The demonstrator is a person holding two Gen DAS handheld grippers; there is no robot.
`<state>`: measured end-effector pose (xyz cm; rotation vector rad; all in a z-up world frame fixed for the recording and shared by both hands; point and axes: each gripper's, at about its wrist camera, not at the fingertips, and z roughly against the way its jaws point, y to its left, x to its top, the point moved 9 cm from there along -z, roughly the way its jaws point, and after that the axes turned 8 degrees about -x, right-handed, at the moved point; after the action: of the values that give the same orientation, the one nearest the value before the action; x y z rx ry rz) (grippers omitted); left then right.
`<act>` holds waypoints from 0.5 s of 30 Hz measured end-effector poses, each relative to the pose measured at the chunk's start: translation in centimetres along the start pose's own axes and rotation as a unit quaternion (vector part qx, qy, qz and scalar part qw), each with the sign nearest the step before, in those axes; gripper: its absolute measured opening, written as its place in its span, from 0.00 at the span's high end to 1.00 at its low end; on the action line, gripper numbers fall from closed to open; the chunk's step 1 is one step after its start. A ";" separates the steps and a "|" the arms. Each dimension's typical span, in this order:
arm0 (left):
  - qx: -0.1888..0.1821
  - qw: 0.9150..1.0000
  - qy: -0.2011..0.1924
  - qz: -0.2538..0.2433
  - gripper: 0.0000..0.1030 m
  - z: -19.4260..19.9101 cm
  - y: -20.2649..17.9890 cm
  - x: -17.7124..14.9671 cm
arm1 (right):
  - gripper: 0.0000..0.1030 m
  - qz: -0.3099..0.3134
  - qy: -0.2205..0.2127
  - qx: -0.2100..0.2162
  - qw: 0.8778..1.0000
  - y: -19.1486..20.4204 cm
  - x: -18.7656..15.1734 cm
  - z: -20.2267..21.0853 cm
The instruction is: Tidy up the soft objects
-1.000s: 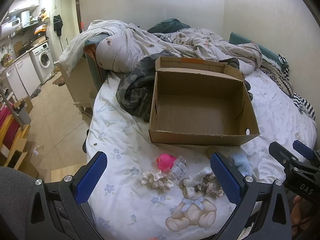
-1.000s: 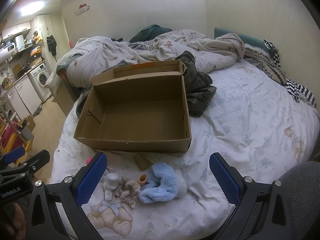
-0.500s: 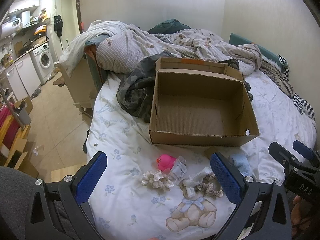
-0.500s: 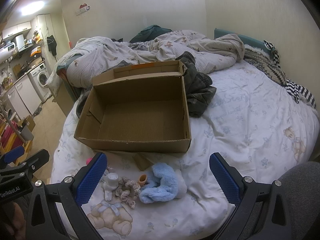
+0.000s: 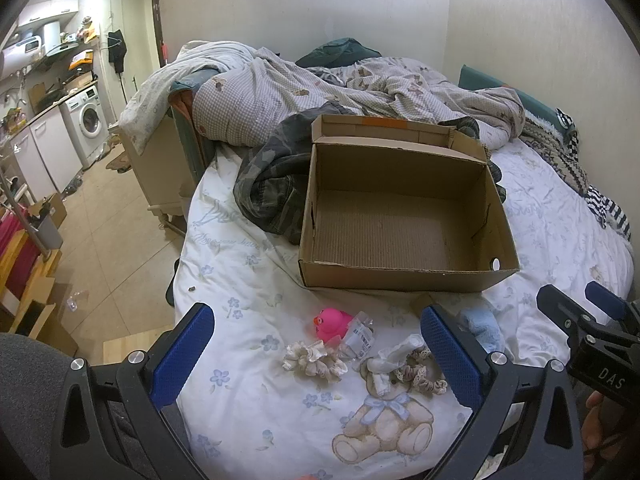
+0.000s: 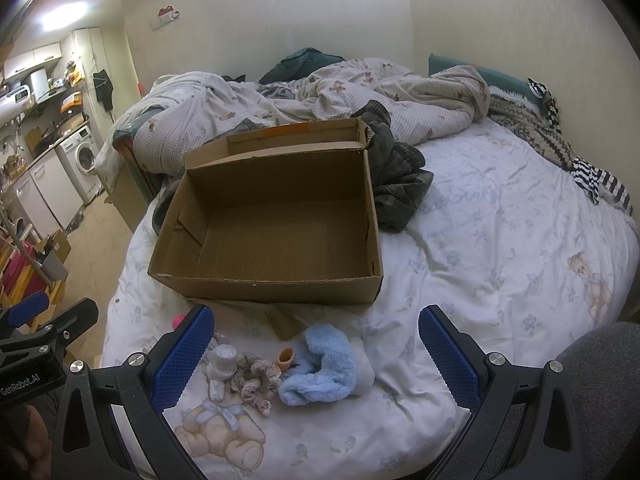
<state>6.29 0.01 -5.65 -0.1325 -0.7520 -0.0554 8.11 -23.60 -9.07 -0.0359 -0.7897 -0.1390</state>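
An empty open cardboard box (image 5: pixel 400 276) (image 6: pixel 260 288) sits on the bed. In front of it lie small soft things: a pink duck toy (image 5: pixel 330 322), a cream scrunchie (image 5: pixel 314 362), a white sock (image 5: pixel 394 356) (image 6: pixel 220 362), a beige lace scrunchie (image 5: pixel 424 374) (image 6: pixel 256 380) and a blue fluffy plush (image 6: pixel 324 368) (image 5: pixel 482 326). My left gripper (image 5: pixel 316 354) is open above the duck and scrunchies. My right gripper (image 6: pixel 316 356) is open above the blue plush. Both are empty.
A clear plastic packet (image 5: pixel 360 336) lies by the duck. A small orange piece (image 6: pixel 286 358) lies by the plush. A dark camouflage garment (image 5: pixel 272 188) and a rumpled duvet (image 5: pixel 320 92) lie behind the box. The bed's left edge drops to a tiled floor (image 5: pixel 100 240).
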 end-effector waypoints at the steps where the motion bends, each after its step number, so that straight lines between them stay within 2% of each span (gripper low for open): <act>1: 0.000 1.000 0.000 0.000 0.00 -0.1 0.0 -0.1 | 0.00 0.000 0.000 0.000 1.000 0.0 0.0 0.0; 12: 0.000 1.000 0.000 0.000 0.00 -0.1 0.0 -0.1 | 0.00 0.001 0.000 0.000 1.000 -0.1 0.0 0.0; 15: 0.000 1.000 0.013 0.001 0.00 0.1 -0.1 0.5 | 0.00 -0.001 0.007 0.001 1.000 0.5 -0.1 0.0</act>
<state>6.55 -0.10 -5.24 -0.1322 -0.7267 -0.0544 8.07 -23.12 -9.15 -0.0317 -0.7767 -0.1393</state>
